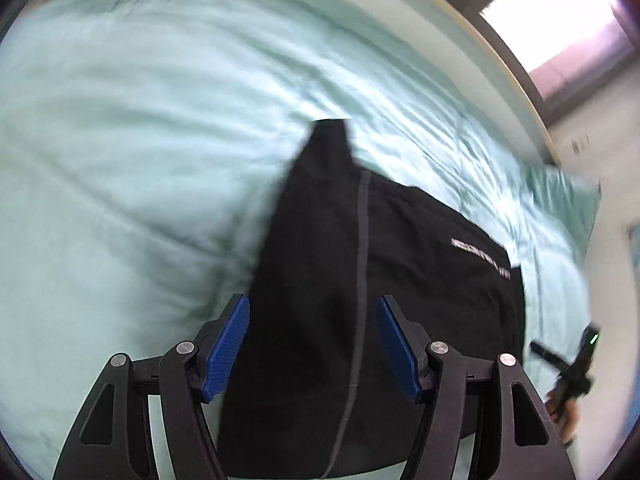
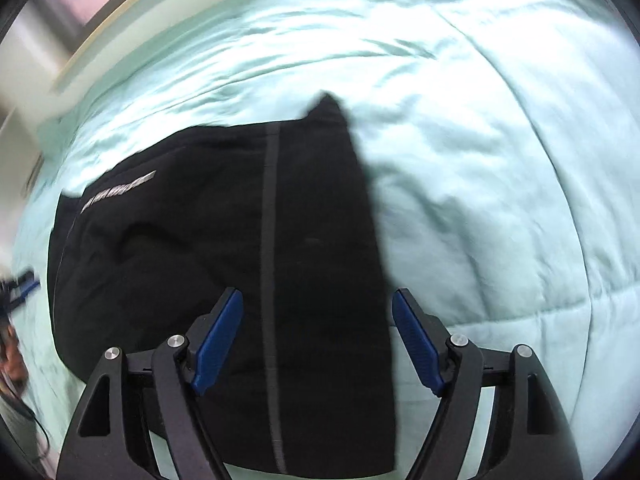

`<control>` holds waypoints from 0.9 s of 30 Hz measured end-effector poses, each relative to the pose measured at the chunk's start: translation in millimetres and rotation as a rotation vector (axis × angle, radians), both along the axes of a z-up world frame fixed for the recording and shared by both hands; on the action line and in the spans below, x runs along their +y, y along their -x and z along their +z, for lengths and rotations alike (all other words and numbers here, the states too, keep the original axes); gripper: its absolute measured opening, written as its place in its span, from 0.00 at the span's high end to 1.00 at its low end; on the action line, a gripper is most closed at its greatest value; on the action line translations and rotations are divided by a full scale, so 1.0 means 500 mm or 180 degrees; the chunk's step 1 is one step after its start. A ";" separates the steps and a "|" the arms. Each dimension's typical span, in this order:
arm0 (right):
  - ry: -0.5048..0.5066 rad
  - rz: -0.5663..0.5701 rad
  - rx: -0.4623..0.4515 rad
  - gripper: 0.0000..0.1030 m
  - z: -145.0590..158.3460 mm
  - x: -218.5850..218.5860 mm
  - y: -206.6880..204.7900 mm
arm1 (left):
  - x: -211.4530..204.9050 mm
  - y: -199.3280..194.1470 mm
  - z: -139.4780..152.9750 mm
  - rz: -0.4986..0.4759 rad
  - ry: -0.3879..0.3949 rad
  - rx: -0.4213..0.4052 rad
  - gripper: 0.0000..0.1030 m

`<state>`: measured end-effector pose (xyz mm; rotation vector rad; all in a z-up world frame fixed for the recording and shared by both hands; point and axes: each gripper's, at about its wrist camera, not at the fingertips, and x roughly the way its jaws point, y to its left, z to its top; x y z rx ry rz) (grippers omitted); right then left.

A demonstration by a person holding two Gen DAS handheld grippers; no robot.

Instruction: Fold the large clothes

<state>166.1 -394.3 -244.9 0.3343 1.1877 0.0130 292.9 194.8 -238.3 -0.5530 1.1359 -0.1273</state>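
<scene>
One black garment (image 1: 320, 280) lies on the pale green quilt (image 1: 120, 140), folded. Its long axis runs straight away from me; a narrow end points toward the far side of the bed, and a grey stripe (image 2: 270, 260) follows that axis. White lettering (image 1: 480, 258) sits near one side edge. My left gripper (image 1: 314, 344) and right gripper (image 2: 318, 340) hang above it, jaws apart, holding nothing. Bright window (image 1: 560, 20) beyond the bed. Frames blurred.
</scene>
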 end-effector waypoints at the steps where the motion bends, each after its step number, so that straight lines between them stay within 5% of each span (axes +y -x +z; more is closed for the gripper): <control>1: -0.0067 -0.0063 0.0017 0.23 -0.007 -0.019 0.004 | 0.012 0.002 -0.013 0.0035 0.0108 0.0034 0.34; 6: -0.0491 -0.0201 0.0159 0.23 -0.053 -0.073 0.002 | 0.032 -0.004 -0.081 -0.0149 0.0813 0.0119 0.34; 11: -0.0818 -0.0038 0.0203 0.23 -0.086 -0.055 -0.023 | 0.022 -0.038 -0.147 -0.0057 0.0634 0.0362 0.34; 19: -0.1053 0.0437 0.0402 0.12 -0.147 0.001 -0.067 | -0.025 -0.051 -0.225 -0.0398 0.1319 0.0620 0.31; 23: -0.1467 0.0301 0.0419 0.08 -0.184 -0.007 -0.078 | -0.034 -0.050 -0.243 -0.0368 0.1474 0.0606 0.30; 27: -0.1412 0.0521 0.0323 0.16 -0.164 0.006 -0.066 | -0.063 -0.041 -0.195 -0.0569 0.1178 0.0296 0.46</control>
